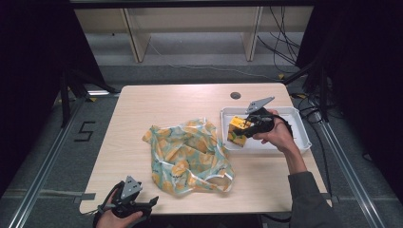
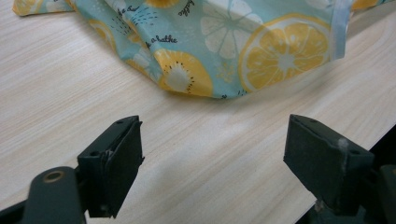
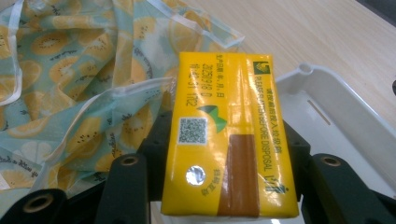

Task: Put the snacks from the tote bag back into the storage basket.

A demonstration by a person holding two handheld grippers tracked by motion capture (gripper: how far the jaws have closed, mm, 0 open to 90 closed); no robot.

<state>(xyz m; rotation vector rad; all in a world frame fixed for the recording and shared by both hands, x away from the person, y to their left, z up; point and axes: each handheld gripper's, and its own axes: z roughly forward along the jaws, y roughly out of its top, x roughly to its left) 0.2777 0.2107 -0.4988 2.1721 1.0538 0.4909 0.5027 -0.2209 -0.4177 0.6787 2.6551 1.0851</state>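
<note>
Right tongs (image 1: pixel 243 127) are clamped on the yellow tissue pack (image 3: pixel 229 140) over the white tray (image 1: pixel 299 137) at right; left tongs (image 2: pixel 212 161) gape wide, near the fruit-print bag (image 1: pixel 187 156); carry it level and steady toward the bag's mouth.

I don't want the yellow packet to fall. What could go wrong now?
The right gripper grips the yellow packet only near its bottom end, so most of it sticks out and it might tip or slip. It hangs over the near-left corner of the white tray, so it could drop on the rim. The fruit-print bag lies crumpled and looks flat, so putting the packet in may be tricky; the left gripper is open, not touching it.
</note>
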